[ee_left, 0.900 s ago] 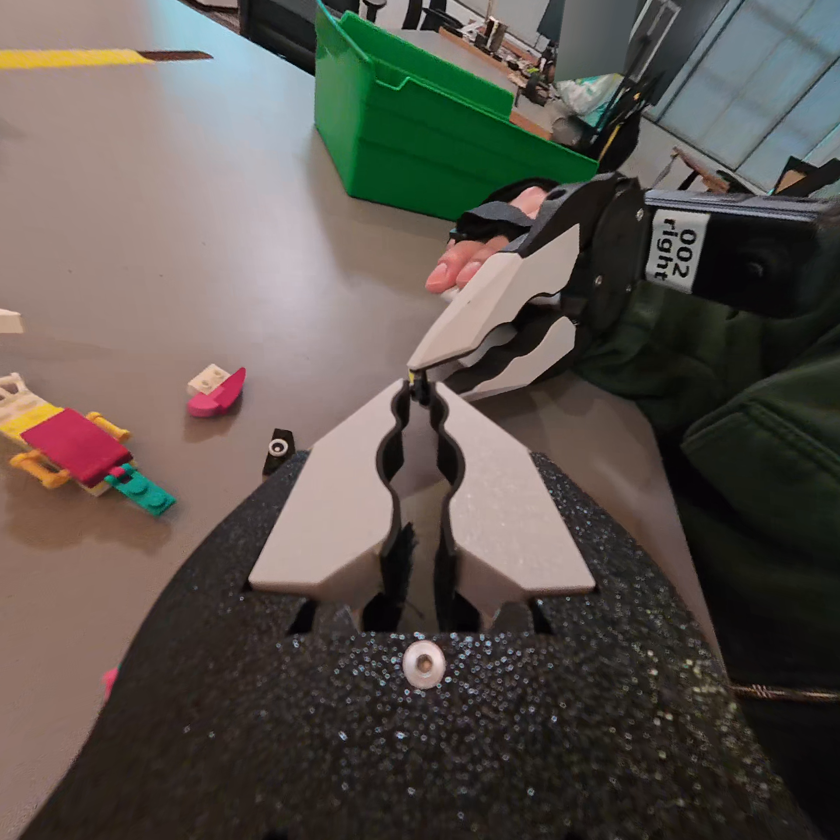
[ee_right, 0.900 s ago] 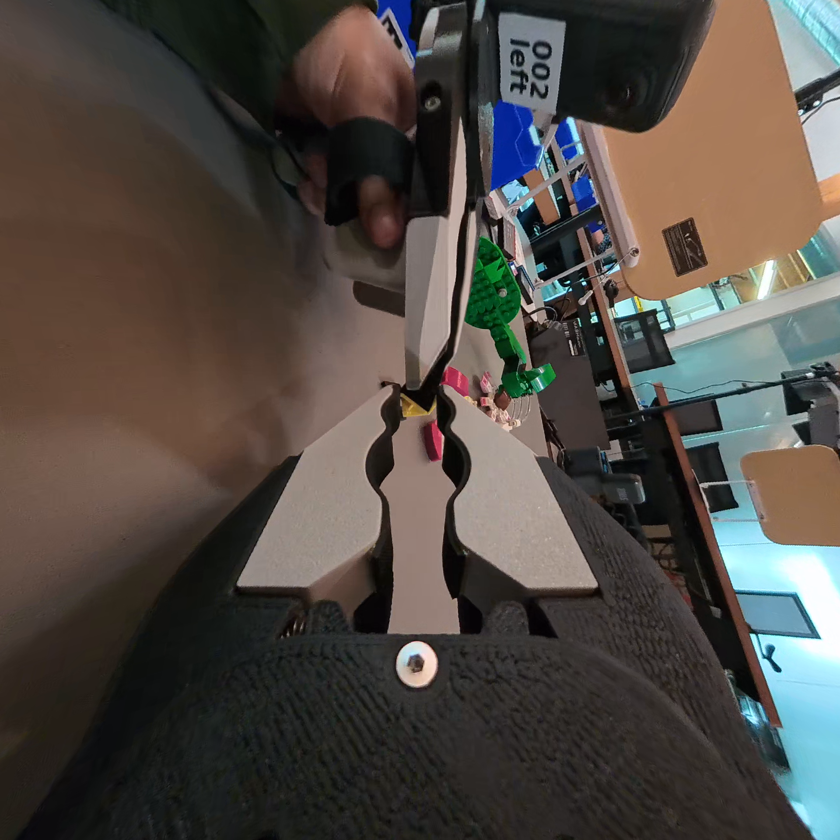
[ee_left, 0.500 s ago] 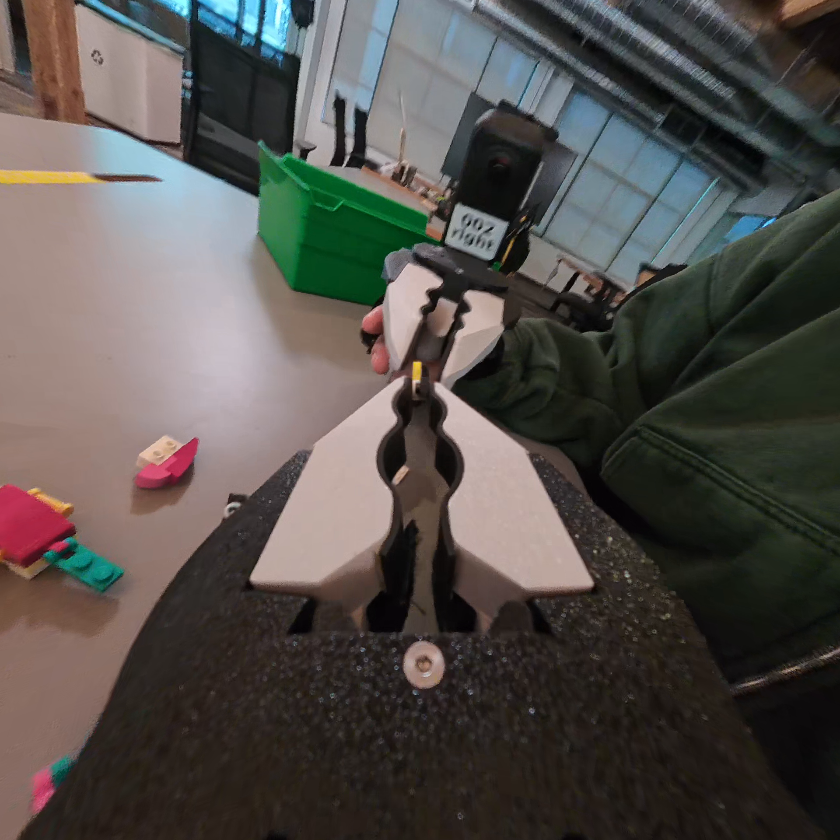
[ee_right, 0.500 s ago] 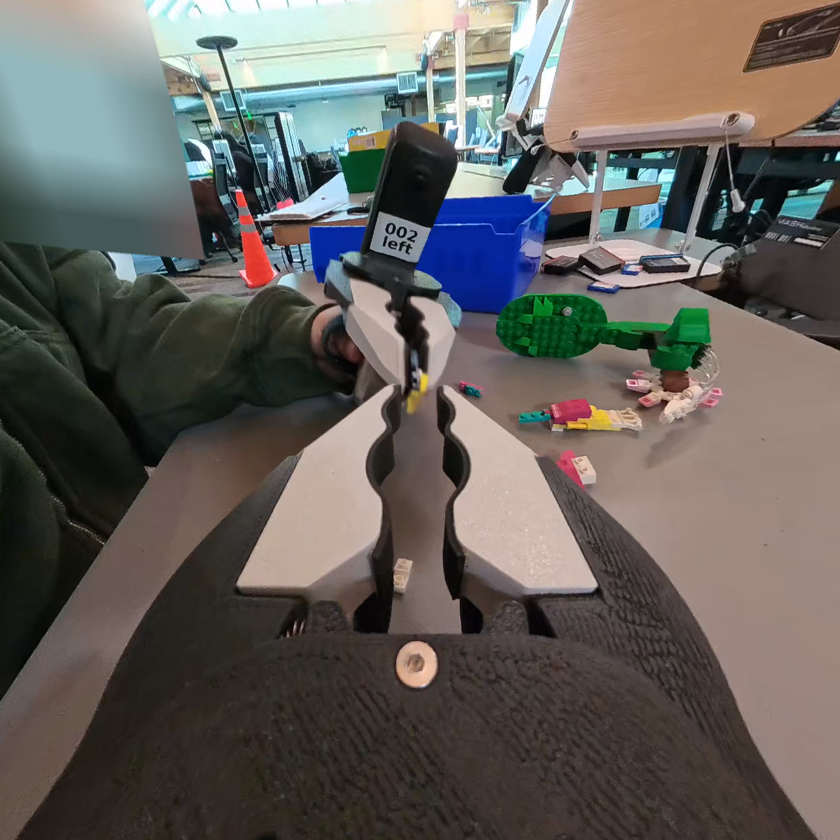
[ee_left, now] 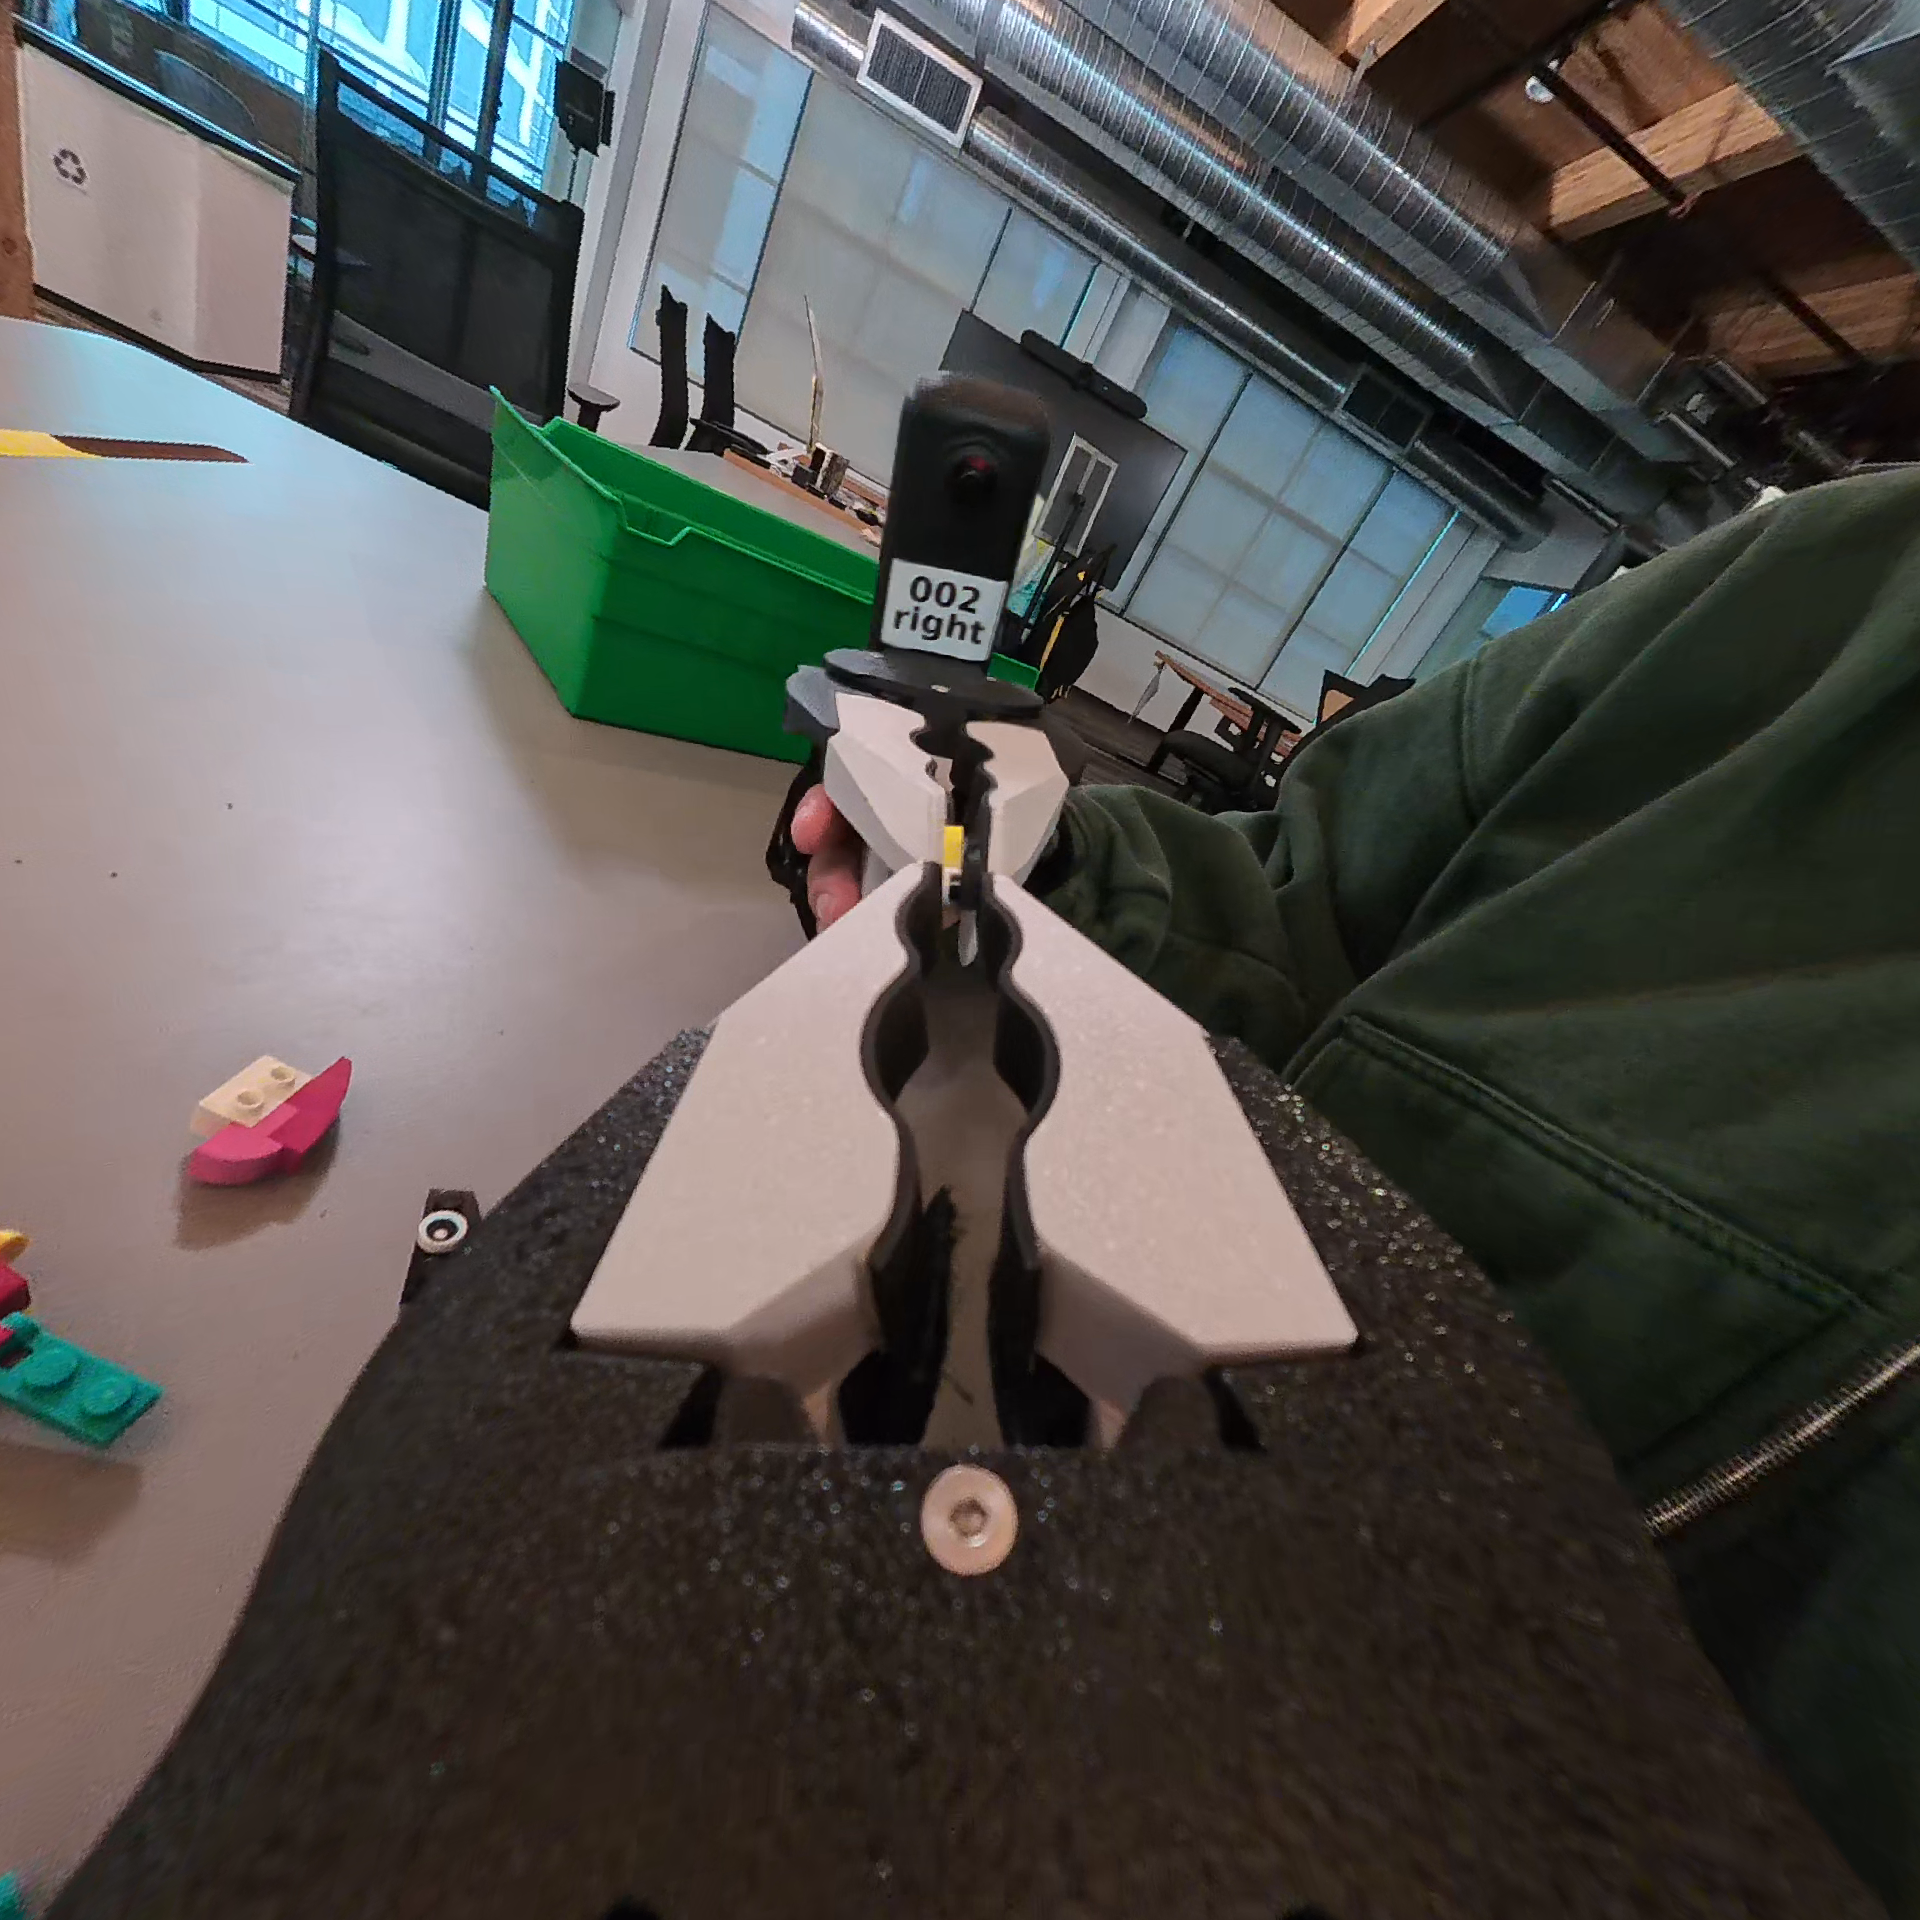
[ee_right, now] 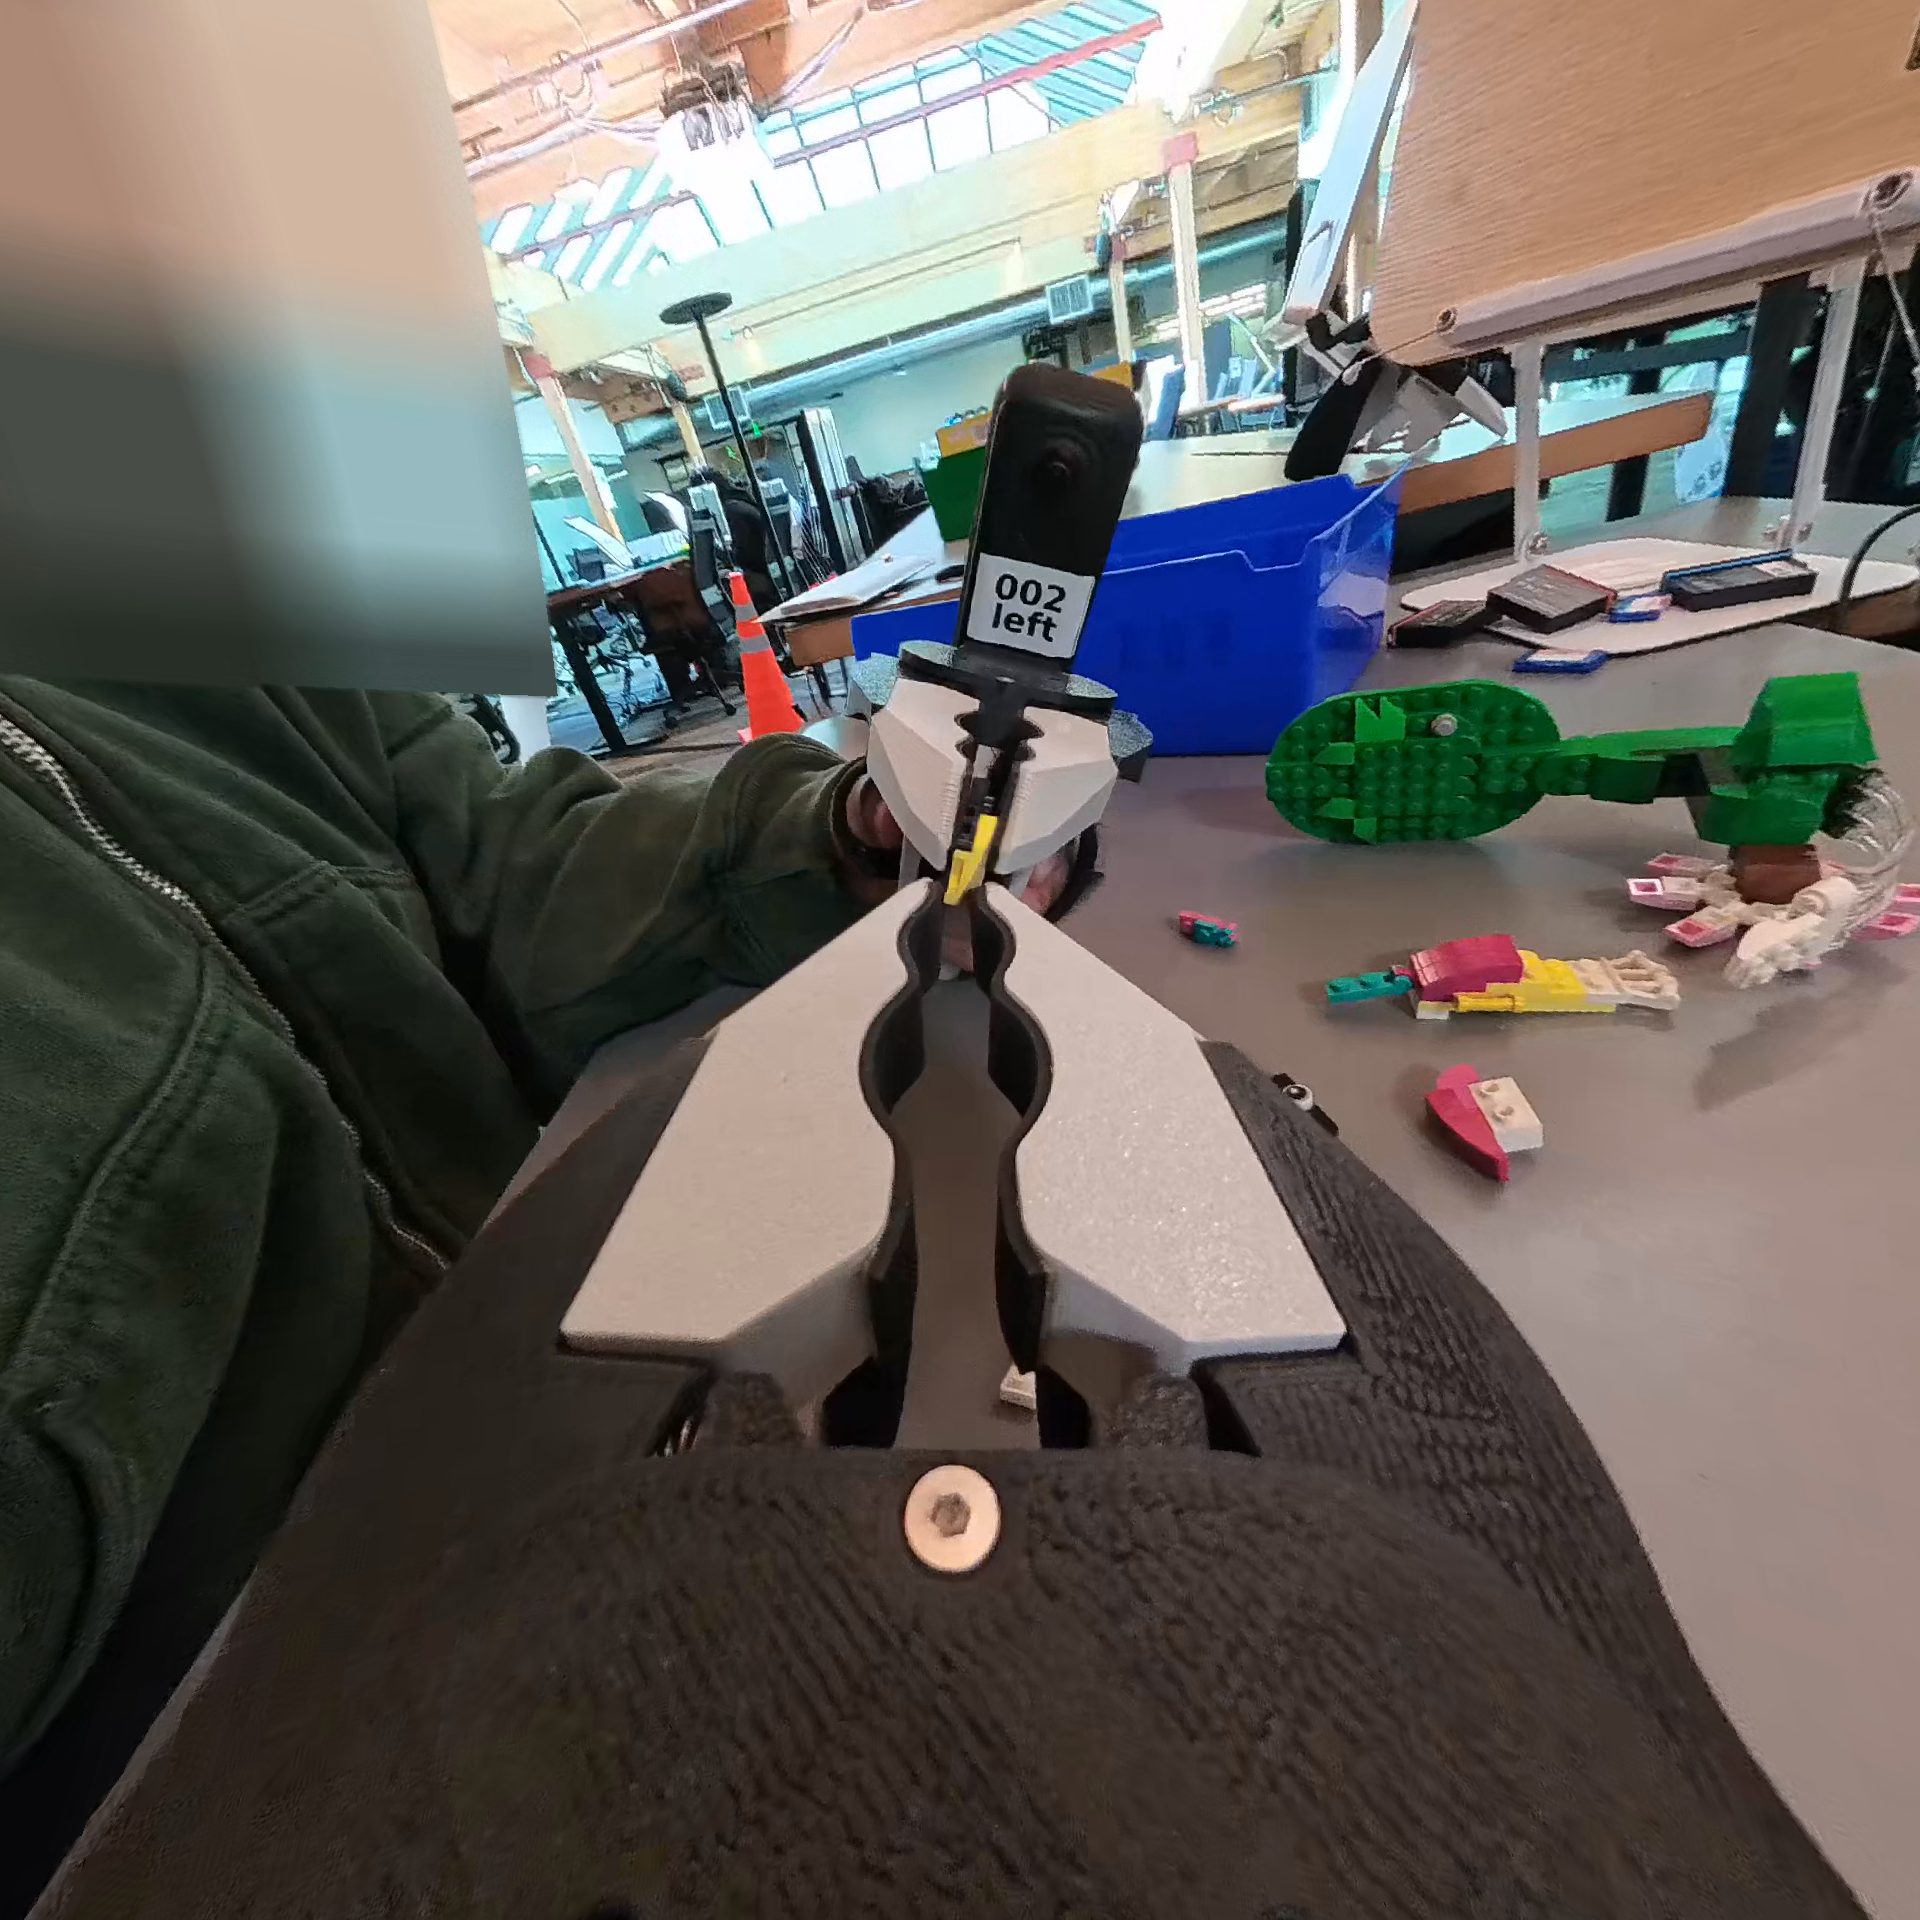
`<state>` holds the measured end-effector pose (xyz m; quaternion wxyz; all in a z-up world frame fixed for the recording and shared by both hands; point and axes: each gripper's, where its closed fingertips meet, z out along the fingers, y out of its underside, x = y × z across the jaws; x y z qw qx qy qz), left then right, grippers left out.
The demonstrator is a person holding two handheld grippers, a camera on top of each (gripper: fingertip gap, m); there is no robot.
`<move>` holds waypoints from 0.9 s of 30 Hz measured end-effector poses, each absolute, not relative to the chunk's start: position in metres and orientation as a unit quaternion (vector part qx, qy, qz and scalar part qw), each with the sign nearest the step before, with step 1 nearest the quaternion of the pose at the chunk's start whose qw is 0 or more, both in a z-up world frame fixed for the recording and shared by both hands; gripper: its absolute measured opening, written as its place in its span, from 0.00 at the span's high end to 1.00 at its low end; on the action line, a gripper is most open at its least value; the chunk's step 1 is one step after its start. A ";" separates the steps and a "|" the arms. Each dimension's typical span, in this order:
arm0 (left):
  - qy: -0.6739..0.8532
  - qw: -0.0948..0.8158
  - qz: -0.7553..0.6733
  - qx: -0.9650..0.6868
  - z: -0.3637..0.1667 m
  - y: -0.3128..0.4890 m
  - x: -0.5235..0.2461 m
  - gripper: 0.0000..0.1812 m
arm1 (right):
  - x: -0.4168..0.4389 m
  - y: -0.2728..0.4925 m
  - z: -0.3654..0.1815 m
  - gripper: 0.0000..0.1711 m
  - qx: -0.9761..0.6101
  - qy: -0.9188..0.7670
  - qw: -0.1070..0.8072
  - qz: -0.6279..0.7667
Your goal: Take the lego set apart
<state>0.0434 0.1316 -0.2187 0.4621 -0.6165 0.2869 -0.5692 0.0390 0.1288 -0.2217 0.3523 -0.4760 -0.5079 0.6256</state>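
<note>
Grey two-finger tongs, two units, held tip to tip above a grey-brown table (ee_right: 1714, 1351). Left gripper (ee_left: 958, 883): grey fingers drawn nearly together at the tips, pinching a small yellow lego piece (ee_left: 949, 847); a thin pale sliver hangs just below that piece. Right gripper (ee_right: 954, 896): fingertips likewise close together and meeting the same yellow piece (ee_right: 966, 860) from the opposite side; whether it truly clamps the piece or only touches it cannot be told. Each unit carries a black camera bearing a white sticker with printed writing, seen in the other's view. Person in a dark green zipped jacket (ee_left: 1558, 987) holds both. Remaining lego, placed relative to the yellow piece as the right wrist view shows it: a green studded oval plate with a green arm (ee_right: 1455, 769) to the right and beyond; a white, pink and clear cluster (ee_right: 1766, 914) at that arm's far end; a magenta, yellow and white build with a teal end (ee_right: 1496, 977) to the right and nearer; a magenta wedge with a white brick (ee_right: 1481, 1120) nearer again; a tiny teal-and-pink bit (ee_right: 1207, 928) just right. Blue bin (ee_right: 1226, 634) behind; green bin (ee_left: 665, 613) in the left wrist view, on the far table.
</note>
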 end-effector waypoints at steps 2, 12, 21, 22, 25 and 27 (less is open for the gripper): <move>0.288 0.462 -0.570 -0.615 -0.218 0.131 0.044 0.98 | 0.040 0.129 -0.221 0.98 -0.475 -0.504 0.351 0.630; 0.322 0.435 -0.579 -0.609 -0.219 0.118 0.043 0.98 | 0.040 0.119 -0.222 1.00 -0.446 -0.550 0.376 0.598; 0.324 0.434 -0.542 -0.643 -0.232 0.127 0.036 0.98 | 0.032 0.125 -0.235 1.00 -0.462 -0.590 0.424 0.509; 0.313 0.447 -0.522 -0.655 -0.236 0.134 0.035 0.98 | 0.031 0.133 -0.240 1.00 -0.467 -0.602 0.450 0.466; 0.264 0.436 -0.529 -0.678 -0.241 0.147 0.031 0.95 | 0.033 0.151 -0.242 1.00 -0.446 -0.630 0.539 0.337; 0.191 0.420 -0.598 -0.655 -0.229 0.154 0.022 0.86 | 0.035 0.160 -0.239 1.00 -0.414 -0.645 0.593 0.245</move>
